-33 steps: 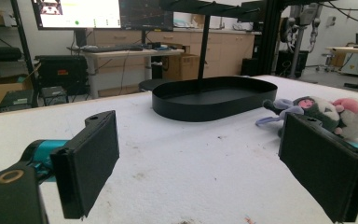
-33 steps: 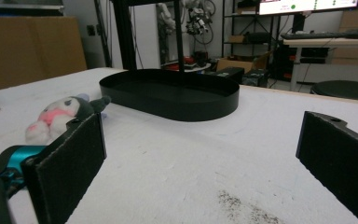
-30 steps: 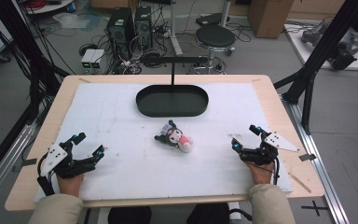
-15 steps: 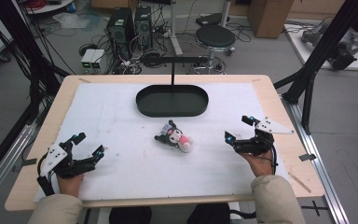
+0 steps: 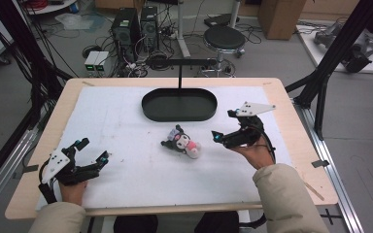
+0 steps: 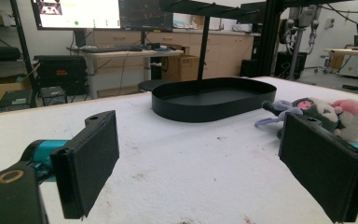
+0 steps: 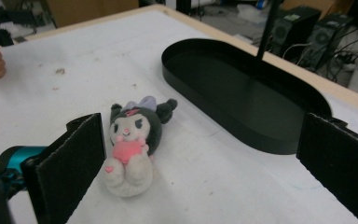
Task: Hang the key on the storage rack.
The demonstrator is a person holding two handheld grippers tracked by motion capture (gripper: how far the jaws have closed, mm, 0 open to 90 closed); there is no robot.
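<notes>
My right gripper is up off the table, close to the little plush toy, and its two black jaws are wide apart with nothing between them. My left gripper is low at the near left side of the white mat, well apart from the toy, and its jaws are wide apart and empty too. The toy lies on its back near the middle of the mat, just in front of the black oval tray but not touching it. I think the toy is soft and light, so it will squash a bit when I squeeze it and it will not break. It looks fuzzy, so I do not think it will slip. The best place to hold it seems to be its round middle, one jaw on each side, not the thin ears or the bow, which could pull loose. In the right gripper view the toy is near my left jaw, so I would need to shift over to get it in the gap. The mat around the toy is bare. A black pole stands up behind the tray, and I should mind it if I reach that far.
</notes>
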